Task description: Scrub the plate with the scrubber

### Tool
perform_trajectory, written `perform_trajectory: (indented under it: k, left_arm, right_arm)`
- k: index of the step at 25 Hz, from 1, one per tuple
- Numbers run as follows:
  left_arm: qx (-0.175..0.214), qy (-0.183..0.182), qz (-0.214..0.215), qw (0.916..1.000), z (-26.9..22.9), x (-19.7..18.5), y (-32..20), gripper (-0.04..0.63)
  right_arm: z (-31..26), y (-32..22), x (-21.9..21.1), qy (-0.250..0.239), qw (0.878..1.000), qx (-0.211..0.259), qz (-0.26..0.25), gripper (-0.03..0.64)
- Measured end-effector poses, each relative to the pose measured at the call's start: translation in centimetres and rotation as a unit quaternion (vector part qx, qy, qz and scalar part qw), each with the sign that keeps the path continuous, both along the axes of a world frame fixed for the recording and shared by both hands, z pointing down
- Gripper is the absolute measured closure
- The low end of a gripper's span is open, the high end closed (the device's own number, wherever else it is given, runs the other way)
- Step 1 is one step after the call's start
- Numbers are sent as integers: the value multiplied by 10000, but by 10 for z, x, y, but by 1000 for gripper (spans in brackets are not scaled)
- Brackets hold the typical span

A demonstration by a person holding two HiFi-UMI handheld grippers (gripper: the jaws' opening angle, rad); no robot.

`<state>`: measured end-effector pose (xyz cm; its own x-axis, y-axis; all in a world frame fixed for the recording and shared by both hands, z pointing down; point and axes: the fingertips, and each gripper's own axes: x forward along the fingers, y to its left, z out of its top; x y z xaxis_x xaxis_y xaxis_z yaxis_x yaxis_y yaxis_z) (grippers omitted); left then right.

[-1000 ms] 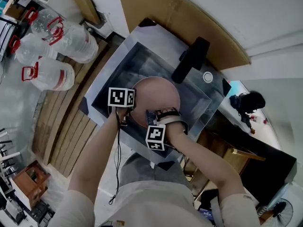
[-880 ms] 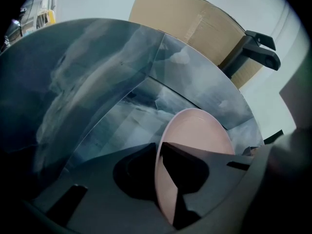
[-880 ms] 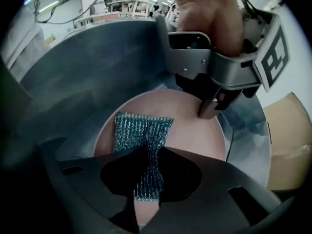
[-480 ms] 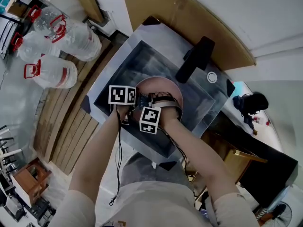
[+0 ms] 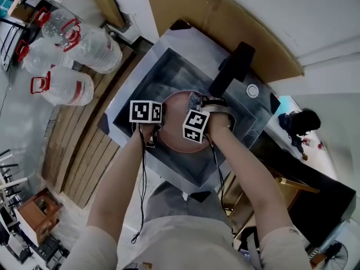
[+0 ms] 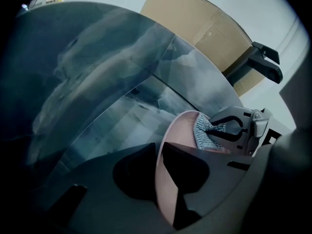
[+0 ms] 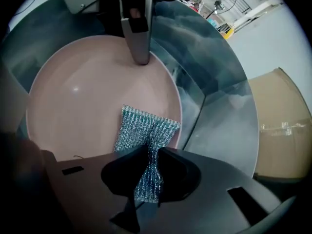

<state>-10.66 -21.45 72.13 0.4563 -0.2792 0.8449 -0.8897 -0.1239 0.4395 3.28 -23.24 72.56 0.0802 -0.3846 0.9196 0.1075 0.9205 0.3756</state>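
Note:
A pink plate (image 5: 175,135) stands tilted in the steel sink (image 5: 147,82). My left gripper (image 5: 158,124) is shut on its near-left rim; in the left gripper view the plate's edge (image 6: 163,179) runs between the jaws of that gripper (image 6: 161,153). My right gripper (image 5: 198,107) is shut on a silver-blue mesh scrubber (image 7: 145,130), pinched at its middle. The scrubber's free end lies flat on the plate (image 7: 92,91) near its far right rim. From the left gripper view the scrubber (image 6: 202,133) and the right gripper (image 6: 240,128) show beyond the plate. The left gripper's finger (image 7: 139,39) rests on the opposite rim.
A black faucet (image 5: 230,67) reaches over the sink's back right corner, with a round fitting (image 5: 251,91) beside it. Brown cardboard (image 5: 225,21) leans behind the sink. Several clear water jugs (image 5: 63,86) stand on the floor at left.
My right gripper has carried the scrubber across the plate, from its near edge up to its far right side. The left gripper has held the plate's rim in place.

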Motion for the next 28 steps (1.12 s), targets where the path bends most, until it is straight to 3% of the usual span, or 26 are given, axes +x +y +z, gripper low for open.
perform_trajectory:
  k: [4, 8, 14, 16, 18, 20, 22, 23, 26, 28]
  left_arm:
    - [45, -103, 37, 9999, 0, 0, 1, 535]
    - [75, -189, 64, 9998, 0, 0, 1, 535]
    - [160, -430, 69, 9989, -1, -1, 4, 534]
    - [112, -341, -85, 9993, -1, 0, 5, 529]
    - [-38, -89, -324, 9994, 1, 0, 7, 520]
    - [-75, 81, -481, 9988, -1, 0, 6, 440]
    - [196, 27, -429, 9989, -11, 1, 1, 417]
    - [358, -26, -367, 9987, -17, 2, -1, 411]
    - [636, -142, -365, 9972, -32, 1, 1, 396]
    - [787, -148, -389, 9960, -45, -1, 4, 393]
  right_arm:
    - [-1, 39, 25, 227, 9986, -455, 109, 523]
    - [-2, 75, 27, 146, 9960, -862, 158, 523]
    - [-4, 122, -12, -626, 9869, -1437, 378, 515]
    - [-6, 135, -31, -1139, 9762, -1726, 646, 512]
    - [-13, 140, -50, -1891, 9500, -2128, 1282, 508]
    - [-28, 133, -62, -2799, 9041, -2432, 2123, 506]
    - [-42, 122, -61, -3538, 8570, -2463, 2824, 506]
    - [-49, 115, -55, -3759, 8443, -2315, 3038, 506]
    - [-76, 95, -29, -4186, 8261, -1611, 3412, 508]
    - [-99, 87, -15, -4490, 8070, -1258, 3625, 508]
